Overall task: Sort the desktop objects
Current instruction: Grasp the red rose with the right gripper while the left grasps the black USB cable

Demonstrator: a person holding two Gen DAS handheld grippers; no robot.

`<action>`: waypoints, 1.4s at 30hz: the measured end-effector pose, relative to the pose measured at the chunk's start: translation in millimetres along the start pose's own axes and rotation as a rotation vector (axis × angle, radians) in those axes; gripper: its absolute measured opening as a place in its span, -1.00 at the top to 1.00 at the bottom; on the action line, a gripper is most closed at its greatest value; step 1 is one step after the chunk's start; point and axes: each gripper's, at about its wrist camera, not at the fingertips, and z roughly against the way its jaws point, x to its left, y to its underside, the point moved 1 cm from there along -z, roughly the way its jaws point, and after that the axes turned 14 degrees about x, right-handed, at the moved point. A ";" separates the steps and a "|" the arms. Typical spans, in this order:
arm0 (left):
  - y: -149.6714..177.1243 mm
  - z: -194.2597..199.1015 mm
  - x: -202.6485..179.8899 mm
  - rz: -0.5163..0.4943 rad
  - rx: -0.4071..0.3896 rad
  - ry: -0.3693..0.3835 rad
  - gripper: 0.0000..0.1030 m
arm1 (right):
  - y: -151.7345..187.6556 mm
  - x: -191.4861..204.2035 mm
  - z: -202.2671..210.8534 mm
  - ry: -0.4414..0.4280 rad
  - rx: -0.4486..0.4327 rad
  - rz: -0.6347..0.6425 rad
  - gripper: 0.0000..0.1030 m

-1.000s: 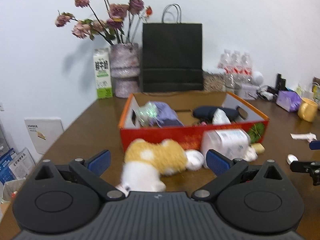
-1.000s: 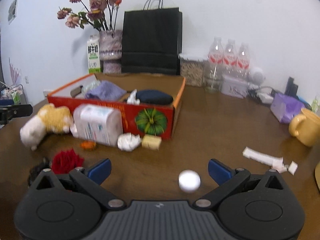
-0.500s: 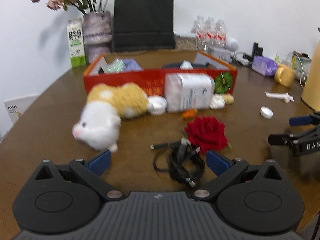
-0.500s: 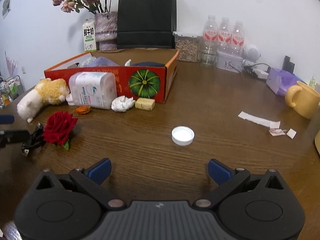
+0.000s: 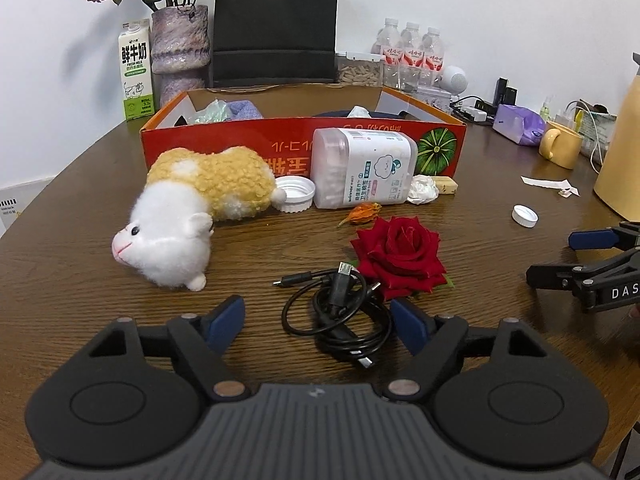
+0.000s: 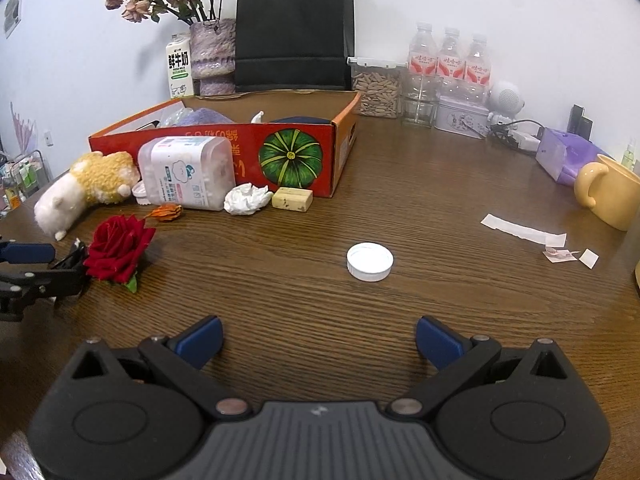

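— Claws first: how do they stand?

— Left claw (image 5: 318,320) hangs low over the tabletop (image 5: 500,264) with its jaws spread. They have just been closing a little, and the coiled black cable (image 5: 340,320) lies between the blue pads (image 5: 224,322), but the pads do not touch it. Right claw (image 6: 318,338) is spread wide with only bare wood between its pads; the white cap (image 6: 370,261) lies apart from it, toward 12 o'clock.

— Where are the things to sort?

— In the left wrist view, the red rose (image 5: 402,258) lies just beside the cable, at 1 o'clock from it. The plush hamster (image 5: 192,204) lies on its side at 10 o'clock from the cable. Behind them stands the red cardboard box (image 5: 304,144), at 12 o'clock. Against its front wall lie the cotton swab container (image 5: 362,168), a bigger white lid (image 5: 294,194), the crumpled tissue (image 5: 424,189) and a small yellow block (image 5: 446,184). The dried orange flower (image 5: 362,213) is between the container and the rose.

— And inside the box?

— Some purple and dark things show there, but what they are cannot be told.
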 end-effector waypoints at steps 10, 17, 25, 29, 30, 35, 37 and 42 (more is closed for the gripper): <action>-4.6 14.0 8.1 0.040 -0.034 0.021 -0.42 | 0.1 -0.2 0.0 0.000 0.000 0.000 -1.00; -2.8 10.2 2.1 -0.017 0.000 0.027 0.44 | 0.1 -0.4 -0.1 0.001 0.000 0.000 -1.00; -3.7 21.9 0.1 -0.068 -0.059 0.008 0.90 | -3.9 11.7 -1.8 0.002 -0.001 0.000 -1.00; -6.3 25.8 6.5 -0.057 -0.080 0.002 0.92 | -5.1 26.8 -2.8 -0.019 -0.003 0.026 -1.00; -6.9 26.0 8.1 -0.054 -0.084 0.001 0.93 | -5.9 30.7 -2.6 -0.032 -0.008 0.028 -1.00; -12.4 28.5 15.9 -0.034 -0.116 -0.008 0.93 | -15.8 54.6 5.7 -0.085 -0.068 0.057 -1.00; -15.0 29.9 19.0 -0.029 -0.130 -0.015 0.93 | -22.1 65.6 9.6 -0.101 -0.096 0.075 -1.00; -19.6 27.8 25.5 -0.021 -0.144 -0.024 0.94 | -39.7 93.5 5.9 -0.116 -0.118 0.119 -0.93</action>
